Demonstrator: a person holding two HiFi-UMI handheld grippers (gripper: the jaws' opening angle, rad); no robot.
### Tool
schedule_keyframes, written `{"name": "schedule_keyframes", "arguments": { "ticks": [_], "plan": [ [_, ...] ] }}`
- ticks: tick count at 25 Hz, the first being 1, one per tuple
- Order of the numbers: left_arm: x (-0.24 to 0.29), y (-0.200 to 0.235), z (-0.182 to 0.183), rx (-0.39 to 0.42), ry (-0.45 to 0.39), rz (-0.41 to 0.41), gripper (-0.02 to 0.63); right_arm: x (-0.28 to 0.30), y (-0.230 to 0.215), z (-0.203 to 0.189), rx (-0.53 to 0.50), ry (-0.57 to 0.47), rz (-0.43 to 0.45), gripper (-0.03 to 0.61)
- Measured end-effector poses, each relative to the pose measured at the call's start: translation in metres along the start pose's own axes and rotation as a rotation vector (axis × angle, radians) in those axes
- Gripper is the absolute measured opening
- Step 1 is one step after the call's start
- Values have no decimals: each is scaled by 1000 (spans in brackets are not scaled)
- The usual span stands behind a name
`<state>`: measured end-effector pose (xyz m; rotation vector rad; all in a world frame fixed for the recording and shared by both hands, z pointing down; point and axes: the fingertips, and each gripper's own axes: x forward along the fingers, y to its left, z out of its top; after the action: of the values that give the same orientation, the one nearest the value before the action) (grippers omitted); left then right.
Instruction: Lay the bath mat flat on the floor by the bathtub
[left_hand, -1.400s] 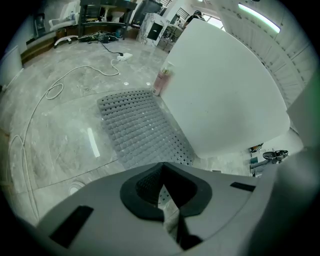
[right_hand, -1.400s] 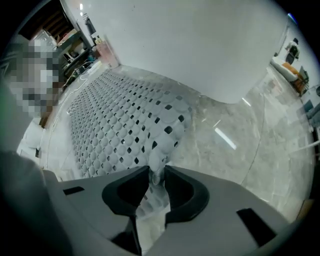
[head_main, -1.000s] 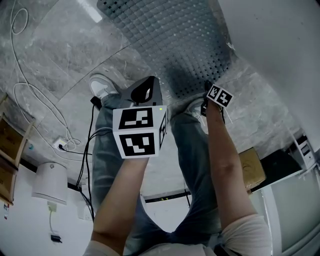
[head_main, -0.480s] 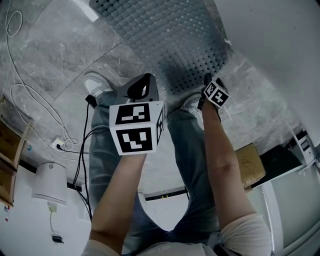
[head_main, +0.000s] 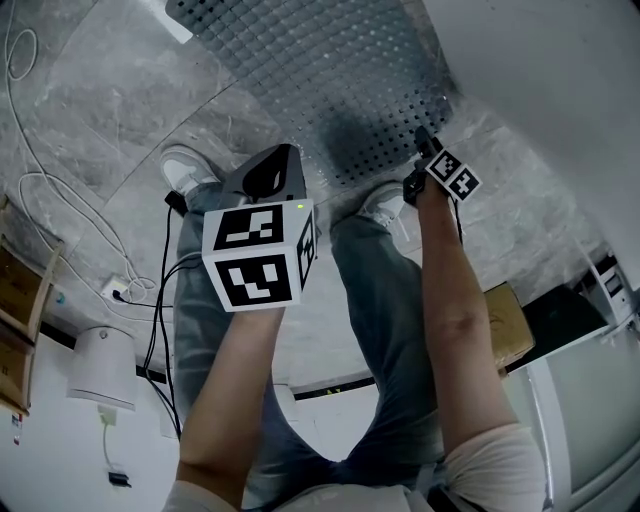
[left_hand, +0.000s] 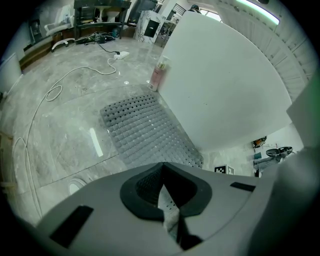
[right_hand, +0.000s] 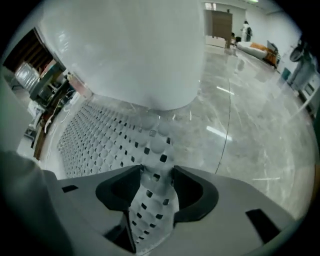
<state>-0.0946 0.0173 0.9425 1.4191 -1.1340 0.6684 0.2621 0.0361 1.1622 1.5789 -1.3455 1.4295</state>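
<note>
The grey perforated bath mat (head_main: 330, 80) lies on the marble floor along the white bathtub (head_main: 560, 80). My left gripper (head_main: 272, 178) is at the mat's near edge. In the left gripper view it (left_hand: 164, 182) is shut, with a thin pale strip of the mat (left_hand: 145, 130) pinched between its jaws. My right gripper (head_main: 424, 145) points down at the mat's near corner beside the tub. In the right gripper view its jaws (right_hand: 155, 175) stand apart and have just been closing. The mat's corner (right_hand: 150, 200) runs up between them, face on, not pinched.
White cables (head_main: 60, 200) loop over the floor at the left, near a white unit (head_main: 100, 365). A cardboard box (head_main: 505, 335) sits by my right arm. My shoes (head_main: 185, 168) stand just short of the mat. A pink bottle (left_hand: 159, 75) stands at the mat's far end.
My right gripper has shifted a little to the right, toward the tub, and rolled. My left gripper has stayed at the mat's near edge.
</note>
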Motion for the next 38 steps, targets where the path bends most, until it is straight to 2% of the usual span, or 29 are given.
{"name": "schedule_keyframes", "arguments": {
  "ticks": [3,5,7,8,9,10,11,13,16,18,25,28,30,32,35,38],
  "plan": [
    [4,-4,-3,5,4,-3,17,-9,1,3,-103,-13,-93,221],
    [5,-5,-4,8,8,-3,16,-17,0,4,-158,-29,-191,224],
    [5,-5,-3,8,8,-3,17,-22,3,6,-260,-32,-272,220],
    [5,-5,-3,7,8,-2,16,-22,9,6,-330,-32,-280,162],
    [4,-5,-4,6,9,-2,15,-20,16,5,-392,-30,-259,119],
    [3,-5,-3,3,8,-2,15,-17,23,2,-428,-22,-222,156],
    [3,-5,-3,2,7,-2,15,-14,26,-1,-435,-12,-191,222],
    [3,-7,-2,3,4,-2,15,-13,17,-6,-382,-2,-185,213],
    [4,-7,-2,4,7,-1,17,-17,-12,-4,-259,-10,-247,171],
    [4,-3,-1,5,9,5,16,-12,-23,-1,-217,-9,-254,150],
    [2,0,9,-17,-15,25,16,21,-30,-6,-114,50,-122,121],
    [3,-1,10,-31,-27,22,16,21,-32,-2,-156,80,-146,120],
    [3,0,10,-65,-32,12,16,15,-27,9,-214,47,-185,87],
    [2,3,13,-89,-47,16,17,12,-10,20,-263,-4,-172,64],
    [-3,6,13,-116,-62,16,15,14,38,30,-351,-34,-66,63],
    [-12,18,17,-186,-87,18,16,18,106,50,-415,-83,82,52]
  ]
}}
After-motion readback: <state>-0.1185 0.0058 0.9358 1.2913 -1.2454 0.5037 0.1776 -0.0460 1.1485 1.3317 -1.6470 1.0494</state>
